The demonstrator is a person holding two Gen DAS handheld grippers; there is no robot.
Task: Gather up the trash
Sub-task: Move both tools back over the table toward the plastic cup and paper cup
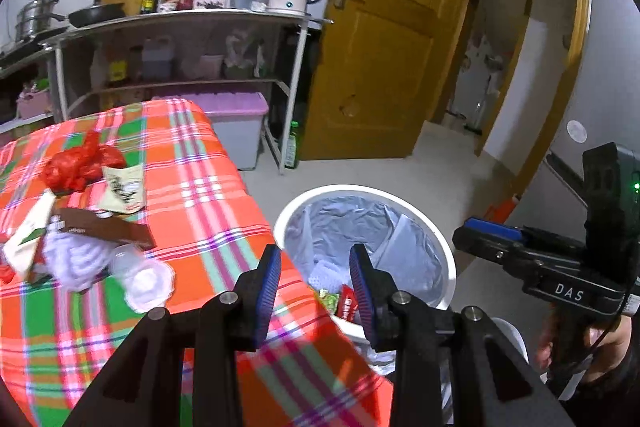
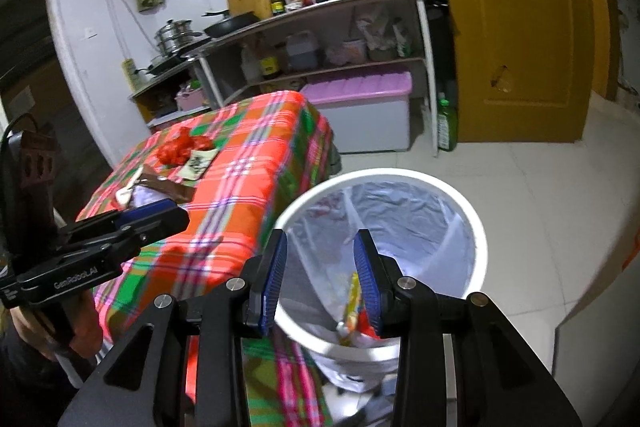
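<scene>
The table (image 1: 224, 187) at centre left wears a plaid cloth of orange-red, green, pink and white. On it, at left, lie a crumpled red bag (image 1: 82, 163), a brown packet (image 1: 108, 227) and a white wad (image 1: 76, 259). The bin (image 1: 448, 259) at lower centre is white with a pale grey liner. The door (image 1: 384, 39) at upper right is ochre yellow. Both grippers' fingers (image 1: 265, 291) are black with blue ribbed pads.

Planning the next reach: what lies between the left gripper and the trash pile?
Only bare plaid cloth between left gripper and trash pile, per the left wrist view.
</scene>
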